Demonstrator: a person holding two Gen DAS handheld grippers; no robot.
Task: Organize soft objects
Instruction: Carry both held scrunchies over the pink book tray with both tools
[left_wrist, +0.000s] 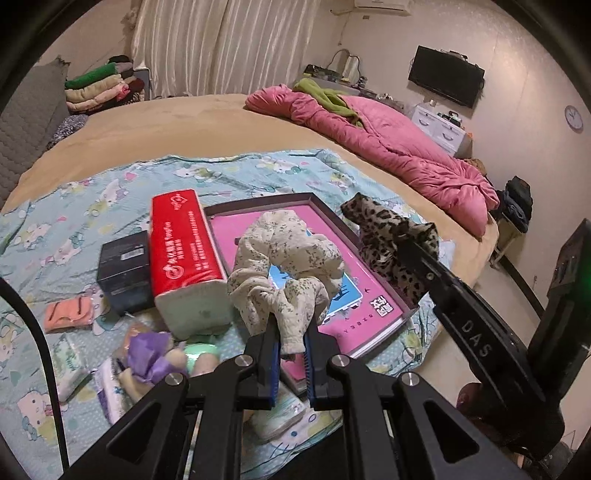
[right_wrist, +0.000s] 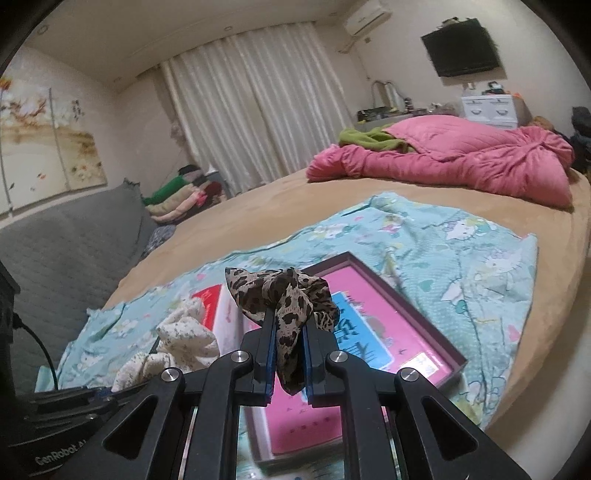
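My left gripper (left_wrist: 291, 332) is shut on a cream floral scrunchie (left_wrist: 284, 266) and holds it above the pink tray (left_wrist: 255, 225). My right gripper (right_wrist: 289, 332) is shut on a leopard-print scrunchie (right_wrist: 280, 295), held above the same tray (right_wrist: 406, 295). In the left wrist view the leopard scrunchie (left_wrist: 391, 236) hangs at the tray's right edge. The cream scrunchie (right_wrist: 184, 343) also shows in the right wrist view, left of the leopard one.
On the Hello Kitty sheet (left_wrist: 92, 199) lie a red tissue pack (left_wrist: 181, 254), a black box (left_wrist: 123, 269), an orange cloth (left_wrist: 68, 314), a purple soft toy (left_wrist: 151, 354) and small packets. A pink quilt (left_wrist: 388, 147) lies far right. Folded clothes (left_wrist: 103, 85) are stacked far left.
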